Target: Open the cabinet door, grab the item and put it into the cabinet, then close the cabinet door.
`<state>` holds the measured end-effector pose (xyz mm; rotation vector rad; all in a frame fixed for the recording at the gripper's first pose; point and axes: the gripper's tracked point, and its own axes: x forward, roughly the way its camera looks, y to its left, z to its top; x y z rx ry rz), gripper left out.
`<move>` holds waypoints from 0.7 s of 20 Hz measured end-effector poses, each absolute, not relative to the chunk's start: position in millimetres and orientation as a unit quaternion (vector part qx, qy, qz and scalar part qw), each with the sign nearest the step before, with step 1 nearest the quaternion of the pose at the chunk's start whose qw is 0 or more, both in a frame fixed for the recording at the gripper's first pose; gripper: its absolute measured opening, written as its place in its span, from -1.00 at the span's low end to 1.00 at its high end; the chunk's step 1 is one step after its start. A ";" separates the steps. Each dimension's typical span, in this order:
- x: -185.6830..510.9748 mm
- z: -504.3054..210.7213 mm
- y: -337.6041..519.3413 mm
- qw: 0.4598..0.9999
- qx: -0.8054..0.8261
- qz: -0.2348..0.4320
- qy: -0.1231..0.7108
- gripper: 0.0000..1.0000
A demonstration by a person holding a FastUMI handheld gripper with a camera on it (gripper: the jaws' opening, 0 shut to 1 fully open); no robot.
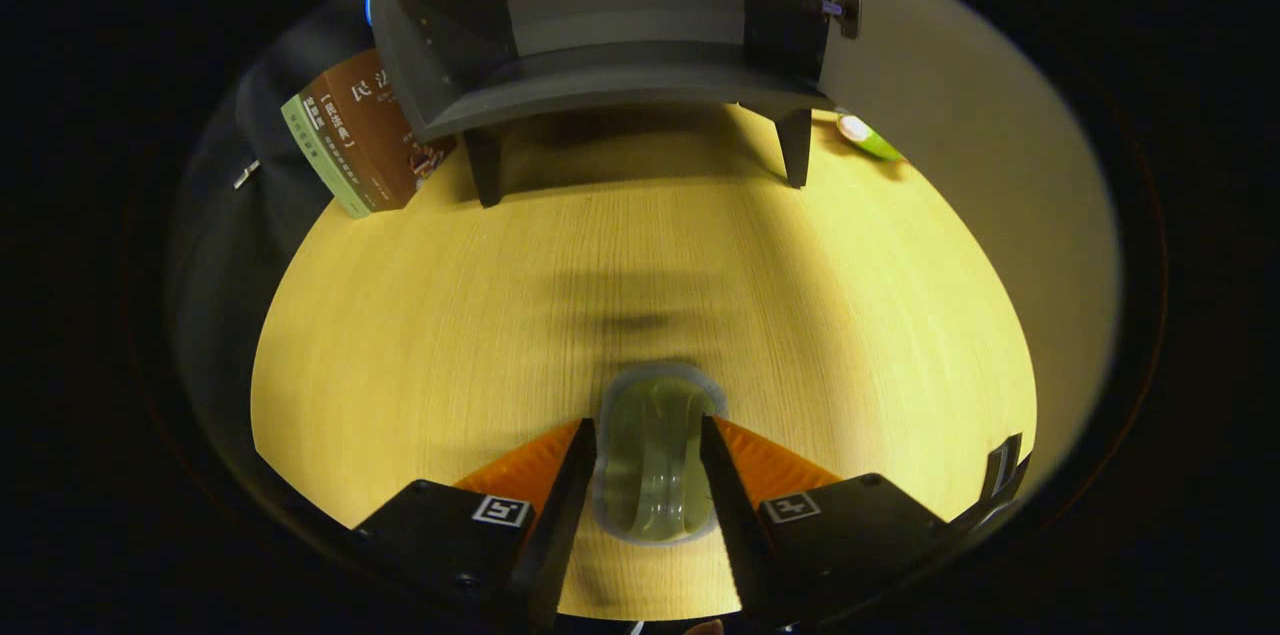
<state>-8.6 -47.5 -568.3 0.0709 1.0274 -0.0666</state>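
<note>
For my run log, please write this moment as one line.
stage: item grasped | hand-held gripper: shut on translucent green soft pouch | small grey cabinet: door open, ahead | surface: yellow wooden table

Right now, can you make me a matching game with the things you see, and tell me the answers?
Things:
1. pale green translucent pouch
2. grey cabinet on short legs
3. brown and green book
4. small green tube

Places or states:
A. leaning beside the cabinet's open door
B. lying on the wooden table behind a cabinet leg
C. between the fingers of the gripper
D. door open, shelf bare

Pairs: 1-C, 2-D, 3-A, 4-B
</note>
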 end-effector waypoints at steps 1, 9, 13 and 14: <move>-11.3 -573.6 -48.7 0.866 0.019 -0.031 0.498 0.30; -8.0 -552.7 -58.0 0.878 -0.022 -0.030 0.476 -0.63; -3.8 -507.4 -56.1 0.891 -0.005 -0.023 0.452 -0.63; -2.5 -494.6 -55.9 0.895 -0.002 -0.022 0.446 -0.63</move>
